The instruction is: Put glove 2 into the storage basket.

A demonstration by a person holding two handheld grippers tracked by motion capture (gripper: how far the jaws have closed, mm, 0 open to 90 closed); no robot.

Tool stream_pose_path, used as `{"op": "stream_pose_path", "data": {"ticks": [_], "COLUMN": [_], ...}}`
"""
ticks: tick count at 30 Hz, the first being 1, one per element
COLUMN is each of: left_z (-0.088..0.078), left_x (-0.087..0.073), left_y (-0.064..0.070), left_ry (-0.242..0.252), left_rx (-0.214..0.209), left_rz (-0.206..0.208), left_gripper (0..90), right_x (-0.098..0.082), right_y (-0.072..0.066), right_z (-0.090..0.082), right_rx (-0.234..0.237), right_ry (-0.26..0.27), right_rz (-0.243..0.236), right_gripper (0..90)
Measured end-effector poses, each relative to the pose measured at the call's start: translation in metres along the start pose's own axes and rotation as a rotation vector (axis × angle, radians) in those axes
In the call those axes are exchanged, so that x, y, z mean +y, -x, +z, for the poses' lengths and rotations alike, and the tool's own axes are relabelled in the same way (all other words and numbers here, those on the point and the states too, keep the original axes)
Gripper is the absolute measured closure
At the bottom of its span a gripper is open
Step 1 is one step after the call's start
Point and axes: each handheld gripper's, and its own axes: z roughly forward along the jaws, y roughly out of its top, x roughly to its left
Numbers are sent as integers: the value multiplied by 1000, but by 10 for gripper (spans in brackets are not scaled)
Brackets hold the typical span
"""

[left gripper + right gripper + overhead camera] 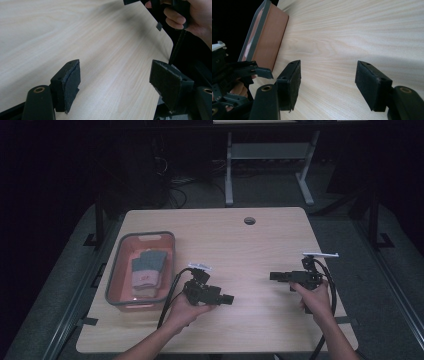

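Basket (116, 281) at table's (250, 250) left side, folded cloth (148, 269) inside | left gripper (229, 299) just right of it, jaws apart, empty | right gripper (274, 276) well apart, facing it, jaws apart, empty

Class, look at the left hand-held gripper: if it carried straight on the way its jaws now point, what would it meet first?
The left hand-held gripper points across the bare table toward the right hand-held gripper. Nothing lies between them, so it would probably meet that gripper or the hand holding it first, though the exact line and height are unclear.
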Motion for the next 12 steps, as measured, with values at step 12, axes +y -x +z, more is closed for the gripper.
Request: {"op": "stream_pose_path", "data": {"ticks": [12], "left_z": [5], "left_x": [-18], "left_y": [2], "left_ry": [3], "left_rx": [-6], "left_rz": [40], "left_gripper": [242], "right_x": [-17], "right_y": [5], "right_z": [5], "right_rx": [5], "right_ry": [-18], "right_rz": [-17], "right_gripper": [346]}}
